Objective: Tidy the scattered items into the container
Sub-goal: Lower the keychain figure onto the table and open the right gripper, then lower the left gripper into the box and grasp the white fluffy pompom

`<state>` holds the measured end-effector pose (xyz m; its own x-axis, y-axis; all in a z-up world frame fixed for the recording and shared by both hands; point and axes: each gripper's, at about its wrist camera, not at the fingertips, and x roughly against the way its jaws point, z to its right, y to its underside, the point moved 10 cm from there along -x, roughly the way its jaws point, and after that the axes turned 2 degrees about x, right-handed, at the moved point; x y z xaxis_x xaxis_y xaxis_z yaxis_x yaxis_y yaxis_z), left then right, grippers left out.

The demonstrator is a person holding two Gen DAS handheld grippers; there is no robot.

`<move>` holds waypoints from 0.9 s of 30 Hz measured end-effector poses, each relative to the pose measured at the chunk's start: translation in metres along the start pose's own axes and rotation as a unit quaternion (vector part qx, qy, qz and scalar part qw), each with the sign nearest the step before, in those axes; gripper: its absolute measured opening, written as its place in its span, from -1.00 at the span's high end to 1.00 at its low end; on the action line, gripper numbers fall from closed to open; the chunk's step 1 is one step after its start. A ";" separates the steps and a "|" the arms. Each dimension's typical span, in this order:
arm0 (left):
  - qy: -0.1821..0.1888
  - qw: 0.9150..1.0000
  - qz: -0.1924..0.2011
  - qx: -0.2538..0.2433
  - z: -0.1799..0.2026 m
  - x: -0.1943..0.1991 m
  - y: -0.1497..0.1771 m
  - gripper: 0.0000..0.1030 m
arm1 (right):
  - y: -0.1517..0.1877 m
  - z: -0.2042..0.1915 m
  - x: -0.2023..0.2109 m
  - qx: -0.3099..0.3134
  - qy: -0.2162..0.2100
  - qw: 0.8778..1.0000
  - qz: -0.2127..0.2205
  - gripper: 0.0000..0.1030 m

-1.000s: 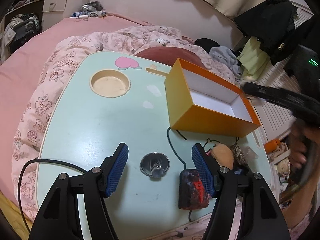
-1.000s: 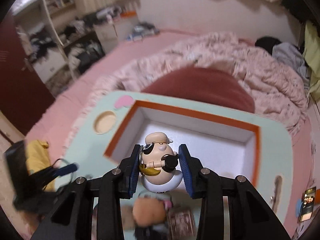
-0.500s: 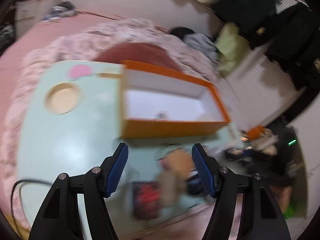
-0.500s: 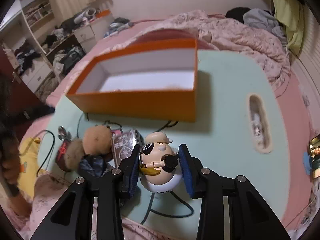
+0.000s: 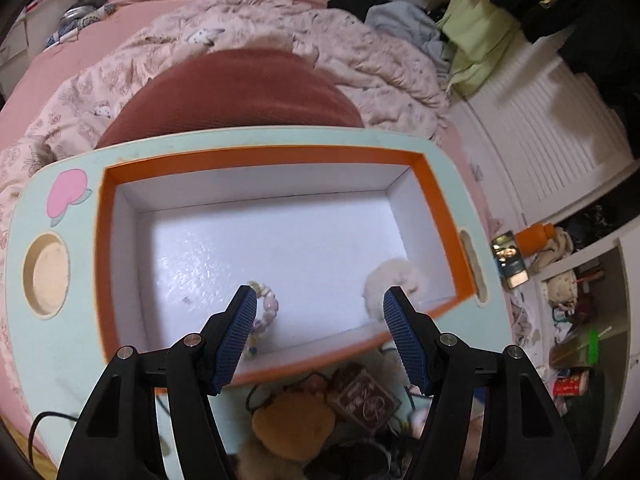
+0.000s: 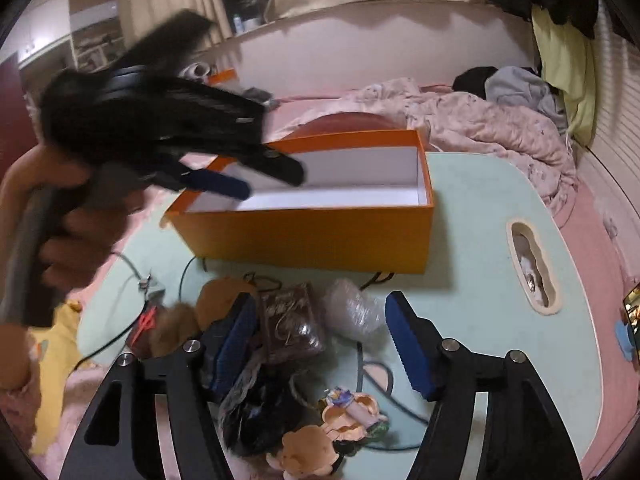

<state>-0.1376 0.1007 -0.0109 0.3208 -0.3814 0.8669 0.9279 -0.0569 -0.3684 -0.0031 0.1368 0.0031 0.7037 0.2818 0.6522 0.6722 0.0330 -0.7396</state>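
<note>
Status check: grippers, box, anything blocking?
Left gripper open over orange box. Right gripper opening, empty, above the item pile. Nothing blocking.

Open orange box [image 5: 436,200] on table; trinkets [image 6: 292,320] heaped beside.

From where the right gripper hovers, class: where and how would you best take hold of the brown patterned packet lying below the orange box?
Probably across the brown packet's long side edges, coming from above. It lies flat among clutter, so only a top-down approach looks open. The right gripper, jaws opening with nothing between the pads, hangs nearly over it.
</note>
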 end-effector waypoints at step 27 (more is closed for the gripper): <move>-0.086 0.995 -0.001 -0.046 0.004 -0.031 0.000 -0.29 | 0.020 0.029 -0.001 -0.002 0.071 0.996 -0.048 -0.31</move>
<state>-0.1474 0.1161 -0.0366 0.3548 -0.2188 0.9090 0.9096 -0.1441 -0.3897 0.0028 0.1650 -0.0170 0.6619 0.1388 0.7366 0.7384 0.0486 -0.6727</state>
